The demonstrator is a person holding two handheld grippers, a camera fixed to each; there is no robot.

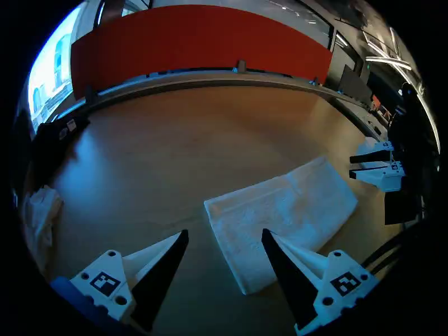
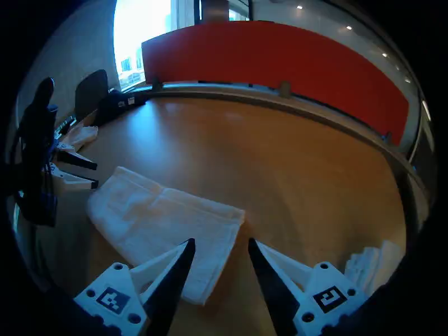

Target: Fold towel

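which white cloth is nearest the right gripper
The folded towel lying flat mid-table, its near edge just ahead of the open right gripper. The small white stack sits aside at the table edge; the crumpled cloth lies far back.

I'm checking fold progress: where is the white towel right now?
The white towel lies folded on the wooden table, in the left gripper view right of centre, between the left gripper and the right gripper.

Left gripper point(image 1: 224, 232), right gripper point(image 2: 221, 241), white bodies, black tapered jaws, square markers point(image 1: 106, 281)

Wood tbl point(image 1: 168, 145), red divider point(image 1: 196, 45), bright window point(image 2: 143, 39).
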